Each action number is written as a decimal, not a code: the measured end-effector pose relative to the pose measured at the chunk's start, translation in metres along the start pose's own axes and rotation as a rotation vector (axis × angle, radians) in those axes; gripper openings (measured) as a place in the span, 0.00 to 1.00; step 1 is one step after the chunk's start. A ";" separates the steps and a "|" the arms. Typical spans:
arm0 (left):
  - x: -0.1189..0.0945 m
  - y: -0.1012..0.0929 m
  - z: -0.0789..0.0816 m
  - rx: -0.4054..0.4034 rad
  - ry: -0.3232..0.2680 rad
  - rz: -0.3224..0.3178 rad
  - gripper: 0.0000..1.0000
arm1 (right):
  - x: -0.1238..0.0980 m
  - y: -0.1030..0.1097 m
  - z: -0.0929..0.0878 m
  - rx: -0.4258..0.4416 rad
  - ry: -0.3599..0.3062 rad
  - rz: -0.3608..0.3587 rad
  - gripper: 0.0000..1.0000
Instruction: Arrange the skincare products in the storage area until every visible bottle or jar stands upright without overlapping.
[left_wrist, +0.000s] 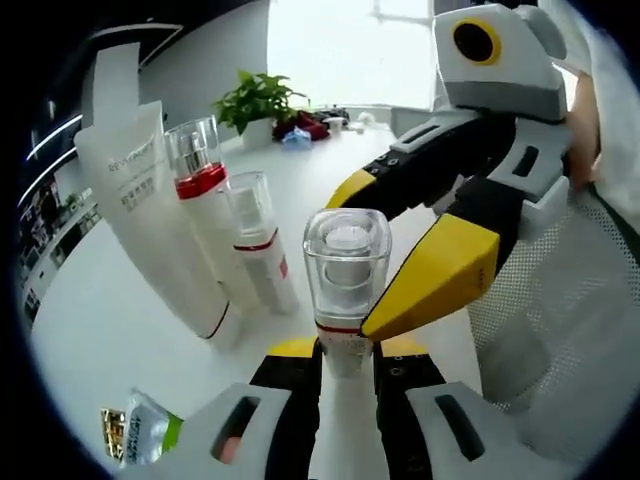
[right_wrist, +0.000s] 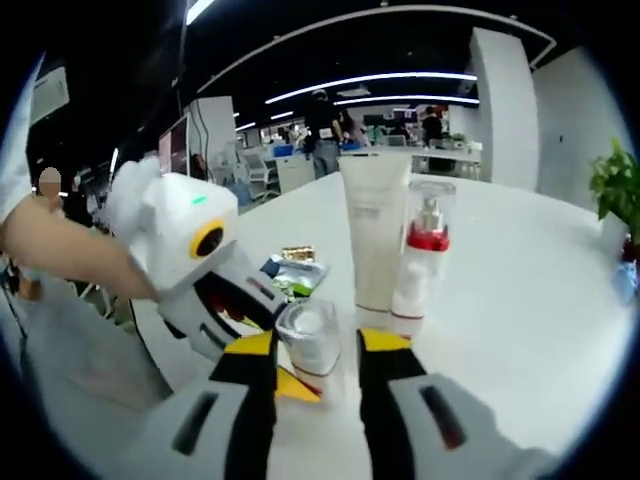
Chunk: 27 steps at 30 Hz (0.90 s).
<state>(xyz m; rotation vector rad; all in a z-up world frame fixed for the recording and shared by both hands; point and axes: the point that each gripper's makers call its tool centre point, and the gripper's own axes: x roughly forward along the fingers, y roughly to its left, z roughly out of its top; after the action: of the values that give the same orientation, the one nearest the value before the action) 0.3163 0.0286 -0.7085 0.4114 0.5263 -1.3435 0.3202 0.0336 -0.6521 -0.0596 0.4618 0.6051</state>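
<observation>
On the white table (left_wrist: 110, 330) the biggest item, a tall white tube (left_wrist: 150, 215), already stands upright on its cap, and it carries grey lettering down its front that begins "REVI" in the left gripper view; the rest is too small and bent by the lens to read. Just beside it stand two pump bottles: a taller one with a red band under a clear cap (left_wrist: 200, 190) and a shorter one with a clear cap and a thin red line (left_wrist: 260, 245). They stand close together, and whether they touch cannot be told from here. Those three look settled, so most of the job appears done. What seems left is the small bottle with a square clear cap (left_wrist: 345, 275), which sits between the jaws of the left gripper (left_wrist: 345, 350); the jaws appear clenched on its lower body. The right gripper (left_wrist: 400, 255) comes in from the side with its yellow tips spread around the cap, one tip touching it, so it reads as released rather than gripping. In the right gripper view that small bottle (right_wrist: 310, 345) sits in the gap between that gripper's jaws (right_wrist: 315, 365). Smallest, a green and silver sachet (left_wrist: 140, 435) lies flat near the table edge; its print is unreadable.
</observation>
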 end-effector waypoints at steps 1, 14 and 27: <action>0.001 0.002 0.001 -0.011 -0.007 -0.008 0.17 | -0.002 -0.001 -0.001 0.006 0.005 0.008 0.35; 0.005 0.032 0.007 -0.059 -0.049 0.012 0.17 | -0.022 -0.019 -0.019 0.036 0.086 0.007 0.48; 0.013 0.048 0.013 -0.039 -0.044 0.031 0.17 | -0.023 -0.026 -0.020 0.065 0.088 -0.011 0.48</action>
<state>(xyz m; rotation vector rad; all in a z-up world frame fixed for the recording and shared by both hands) 0.3670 0.0198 -0.7057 0.3559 0.5070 -1.3074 0.3106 -0.0037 -0.6618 -0.0267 0.5657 0.5779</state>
